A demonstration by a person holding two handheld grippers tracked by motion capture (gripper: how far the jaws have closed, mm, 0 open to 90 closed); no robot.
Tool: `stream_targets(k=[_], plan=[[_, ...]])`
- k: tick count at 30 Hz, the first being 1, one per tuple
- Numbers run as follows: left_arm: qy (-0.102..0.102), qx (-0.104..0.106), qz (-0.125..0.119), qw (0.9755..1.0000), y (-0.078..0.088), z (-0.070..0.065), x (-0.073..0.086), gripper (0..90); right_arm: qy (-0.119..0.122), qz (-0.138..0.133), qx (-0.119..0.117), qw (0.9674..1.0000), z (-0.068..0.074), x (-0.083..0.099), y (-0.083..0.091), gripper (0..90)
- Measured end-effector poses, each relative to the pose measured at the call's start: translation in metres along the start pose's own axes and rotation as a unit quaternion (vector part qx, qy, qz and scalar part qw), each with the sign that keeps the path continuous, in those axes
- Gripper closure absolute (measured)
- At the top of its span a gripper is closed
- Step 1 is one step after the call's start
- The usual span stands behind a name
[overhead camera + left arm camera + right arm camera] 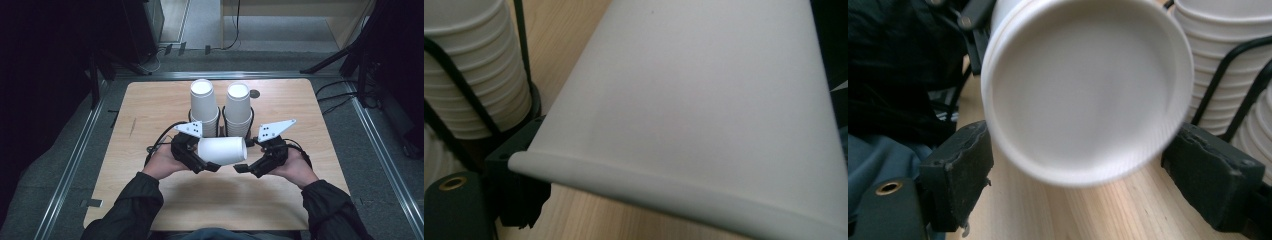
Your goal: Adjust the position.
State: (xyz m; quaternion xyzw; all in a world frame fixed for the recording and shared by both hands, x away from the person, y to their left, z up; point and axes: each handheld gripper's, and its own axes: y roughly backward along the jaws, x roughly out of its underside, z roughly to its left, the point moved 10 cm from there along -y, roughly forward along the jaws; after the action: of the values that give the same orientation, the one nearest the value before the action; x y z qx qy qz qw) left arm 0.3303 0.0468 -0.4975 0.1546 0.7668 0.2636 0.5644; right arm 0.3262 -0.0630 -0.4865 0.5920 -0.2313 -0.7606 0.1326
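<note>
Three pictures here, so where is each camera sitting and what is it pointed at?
High view: above the person's side, looking forward and down on the table; forearms, hands and both tools show.
Left gripper view: rides the left tool, looking along the paper cup lying sideways; one black jaw shows.
Right gripper view: rides the right tool, facing the cup's round end; both jaws show.
All share the cup and the stacked cups.

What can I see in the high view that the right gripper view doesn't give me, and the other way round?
High view: the whole wooden table, the person's sleeves, and the left gripper holding the paper cup on its side. Right gripper view: a close look at the cup's round end, with the right gripper open, its black jaws either side and clear of it. Both: the cup and the racked cup stacks.
</note>
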Motion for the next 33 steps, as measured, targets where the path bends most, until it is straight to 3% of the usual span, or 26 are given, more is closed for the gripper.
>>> stream_targets(k=[5,7,14,18,19,20,25,33], plan=[[-0.005,-0.011,0.014,0.9998,0.003,0.003,0.002,8.5,0.009,0.017,0.015,0.9997,-0.005,0.006,0.000,14.3],[-0.007,-0.020,0.033,0.9992,0.003,0.006,0.006,8.5,0.011,0.028,0.020,0.9993,-0.006,0.010,0.000,14.4],[0.003,-0.029,0.069,0.9972,-0.003,0.014,0.017,8.9,0.020,0.041,0.026,0.9986,-0.008,0.014,0.000,15.3],[0.000,-0.045,0.106,0.9933,-0.008,0.020,0.027,8.8,0.026,0.046,0.034,0.9981,-0.011,0.016,0.001,15.3],[0.000,-0.045,0.106,0.9933,-0.008,0.020,0.027,8.9,0.026,0.046,0.034,0.9981,-0.011,0.016,0.001,15.3],[-0.004,-0.058,0.126,0.9903,-0.011,0.023,0.031,8.9,0.027,0.047,0.036,0.9979,-0.012,0.016,0.000,15.3],[-0.006,-0.078,0.160,0.9840,-0.019,0.023,0.034,8.9,0.034,0.069,0.039,0.9963,-0.011,0.022,-0.005,15.3],[-0.002,-0.052,0.200,0.9783,-0.030,0.015,0.043,8.9,0.052,0.108,0.038,0.9920,-0.011,0.033,-0.019,15.3]])
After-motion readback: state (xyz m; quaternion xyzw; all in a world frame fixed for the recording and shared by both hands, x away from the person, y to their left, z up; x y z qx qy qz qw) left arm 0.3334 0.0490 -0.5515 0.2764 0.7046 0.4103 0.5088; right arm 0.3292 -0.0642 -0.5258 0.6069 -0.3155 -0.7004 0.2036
